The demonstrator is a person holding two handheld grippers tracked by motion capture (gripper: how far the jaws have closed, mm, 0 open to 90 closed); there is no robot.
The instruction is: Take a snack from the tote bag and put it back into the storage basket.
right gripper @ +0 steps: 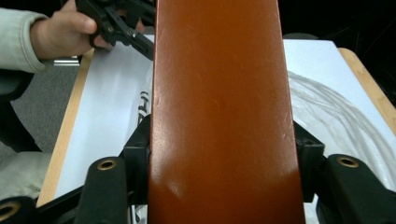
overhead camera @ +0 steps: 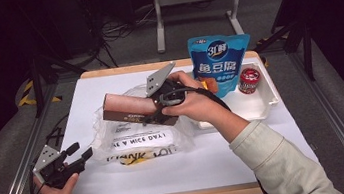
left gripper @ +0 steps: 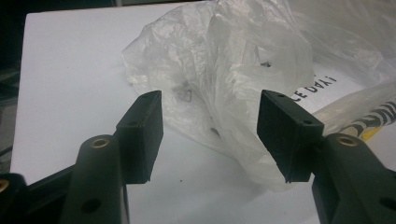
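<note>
At the centre of the high view the right gripper [overhead camera: 157, 110] has its jaws clamped on the two long sides of a brown box [overhead camera: 128, 107], which is held above the clear plastic bag [overhead camera: 138, 144] and sticks out toward the left of the frame. In the right gripper view the box [right gripper: 222, 112] runs up the middle between both pads. At lower left, the left gripper [overhead camera: 80, 152] stands wide open with nothing held, its tips just short of the bag's crumpled edge [left gripper: 224, 88].

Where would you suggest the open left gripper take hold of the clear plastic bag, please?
Judging by its pose, the crumpled bulge at the near-left end of the plastic bag looks best. It stands up off the white table directly ahead of the left gripper, whose jaws already stand wide on either side of it. Coming in level from that end should pinch a fold, clear of the brown box held in the right gripper.
</note>
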